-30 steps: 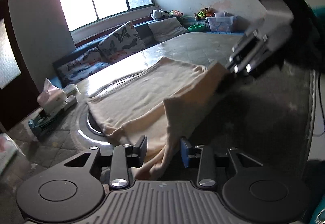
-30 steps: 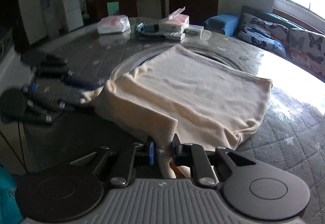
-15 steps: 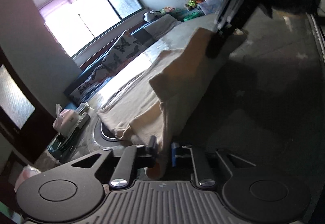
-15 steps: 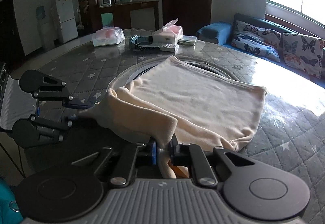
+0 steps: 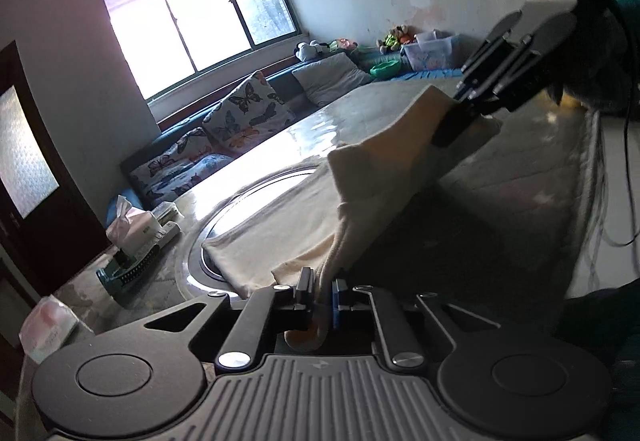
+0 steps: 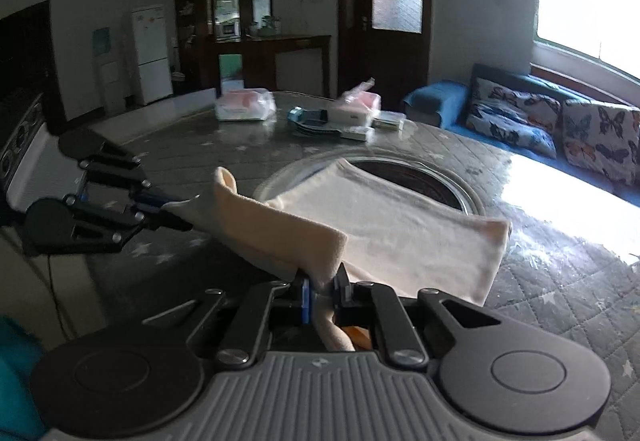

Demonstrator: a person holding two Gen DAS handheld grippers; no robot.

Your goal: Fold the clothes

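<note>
Left gripper (image 5: pixel 320 299): jaws narrow, clamped on one near corner of the cream garment (image 5: pixel 280 225). Right gripper (image 6: pixel 323 291): jaws likewise narrow, pinching the other near corner. The near hem is raised clear of the table (image 6: pixel 560 281) and stretched between the two grippers; the far portion lies flat over the round inset, away from both sets of jaws. The garment's long axis appears to run across, from one gripper to the other. Judgement: the fold turns on carrying the lifted hem forward over the flat part, both hands equally placed. Tissue box (image 5: pixel 134 227) stands well clear.
</note>
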